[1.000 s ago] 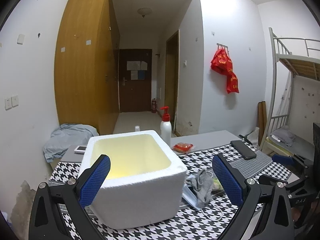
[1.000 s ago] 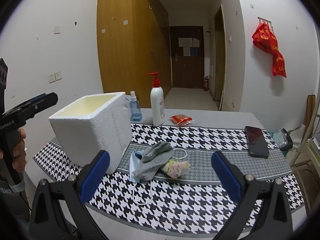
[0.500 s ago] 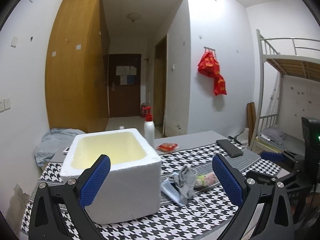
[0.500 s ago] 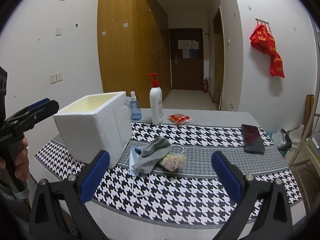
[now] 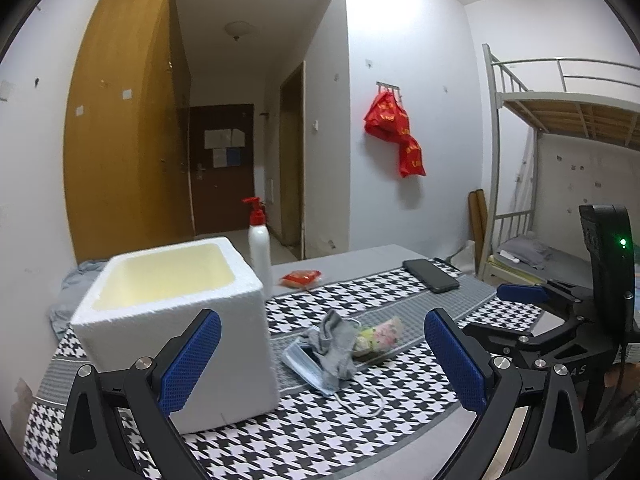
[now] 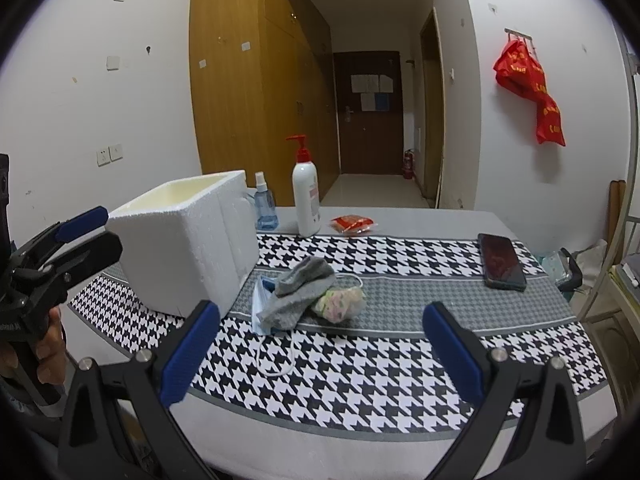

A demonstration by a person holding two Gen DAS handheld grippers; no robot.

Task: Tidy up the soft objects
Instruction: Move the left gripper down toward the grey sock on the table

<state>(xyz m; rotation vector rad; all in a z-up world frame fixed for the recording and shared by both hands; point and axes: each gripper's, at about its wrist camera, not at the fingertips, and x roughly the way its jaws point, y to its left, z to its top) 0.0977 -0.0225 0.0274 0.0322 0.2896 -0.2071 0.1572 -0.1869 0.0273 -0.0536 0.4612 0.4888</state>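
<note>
Approach step, nothing gripped. Left tongs (image 5: 322, 358) and right tongs (image 6: 320, 350) spread wide, empty. Gray sock (image 6: 302, 290), face mask (image 6: 262, 312), floral pouch (image 6: 340, 300) piled frame centre, just right of foam box (image 6: 188, 240). Next: lower onto sock, pinch, carry to box.

I count one foam box (image 6: 188, 248), two bottles (image 6: 306, 196), one phone (image 6: 502, 262), one red packet (image 6: 352, 225), three soft items (image 6: 300, 292).
</note>
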